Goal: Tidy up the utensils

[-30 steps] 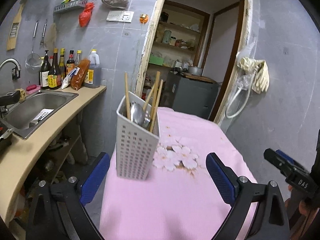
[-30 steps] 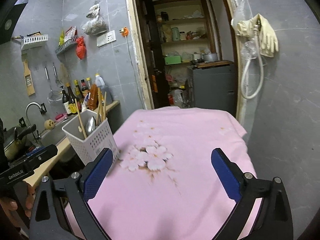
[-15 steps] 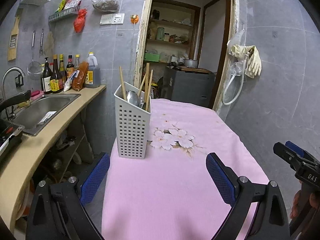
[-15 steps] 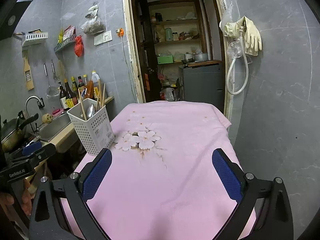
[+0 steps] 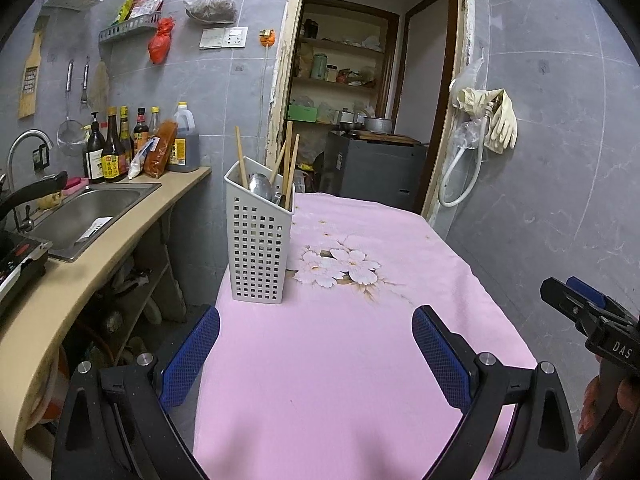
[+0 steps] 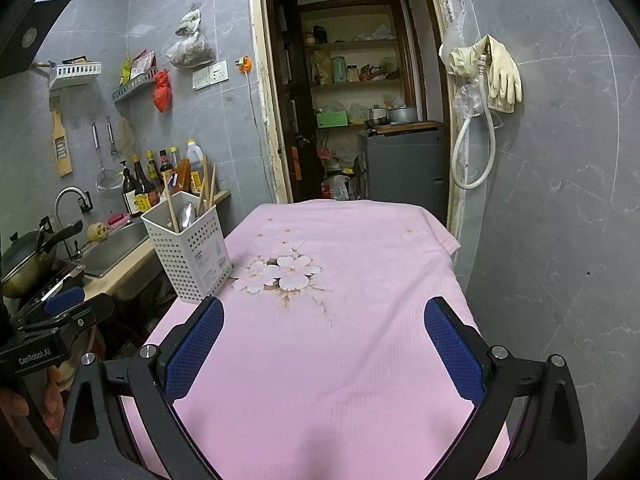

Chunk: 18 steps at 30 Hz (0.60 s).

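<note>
While both tongs gape empty, the upright utensil holder (image 5: pixel 258 240) stands at the table's (image 5: pixel 340 360) left edge, nearer the left gripper (image 5: pixel 316 356) than the right gripper (image 6: pixel 324 348)

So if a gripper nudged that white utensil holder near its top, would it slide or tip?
The white utensil holder looks tall, narrow and thin-walled, so probably light and tippy. Chopsticks and a spoon rise above its rim, raising the weight. The pink tablecloth might grip its base.

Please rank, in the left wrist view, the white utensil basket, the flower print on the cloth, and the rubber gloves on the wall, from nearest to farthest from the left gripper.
1. White utensil basket: just ahead of the left gripper, at the table's left edge.
2. Flower print: mid-cloth, slightly beyond the basket's base.
3. Rubber gloves: hung on the far right wall by the doorway.
</note>
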Tool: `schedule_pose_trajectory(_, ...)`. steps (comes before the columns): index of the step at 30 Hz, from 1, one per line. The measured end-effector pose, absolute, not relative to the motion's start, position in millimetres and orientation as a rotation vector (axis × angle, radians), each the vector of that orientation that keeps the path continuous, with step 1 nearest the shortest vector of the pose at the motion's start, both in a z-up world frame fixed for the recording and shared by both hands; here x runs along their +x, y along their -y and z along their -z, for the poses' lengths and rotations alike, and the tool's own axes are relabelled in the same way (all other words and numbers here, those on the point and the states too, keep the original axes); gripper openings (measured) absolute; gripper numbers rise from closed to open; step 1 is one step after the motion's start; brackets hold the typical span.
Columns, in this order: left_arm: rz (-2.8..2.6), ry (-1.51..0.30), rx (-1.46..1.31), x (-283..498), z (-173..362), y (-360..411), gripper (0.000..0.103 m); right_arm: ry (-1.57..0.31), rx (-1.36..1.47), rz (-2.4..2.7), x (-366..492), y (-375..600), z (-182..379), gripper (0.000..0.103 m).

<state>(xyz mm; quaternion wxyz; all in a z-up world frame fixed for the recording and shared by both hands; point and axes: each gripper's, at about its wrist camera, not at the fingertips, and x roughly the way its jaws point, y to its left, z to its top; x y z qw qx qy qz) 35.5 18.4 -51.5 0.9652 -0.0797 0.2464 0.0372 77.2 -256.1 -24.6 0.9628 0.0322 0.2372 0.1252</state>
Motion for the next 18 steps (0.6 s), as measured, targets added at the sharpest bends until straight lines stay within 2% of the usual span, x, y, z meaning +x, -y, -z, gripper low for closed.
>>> schedule_pose_trajectory(18, -0.081, -0.491, -0.163, 32.0, 47.7, -11.3, 0.097, -0.478, 0.06, -0.26, 74.6, 258.6, 21.0, 0.098)
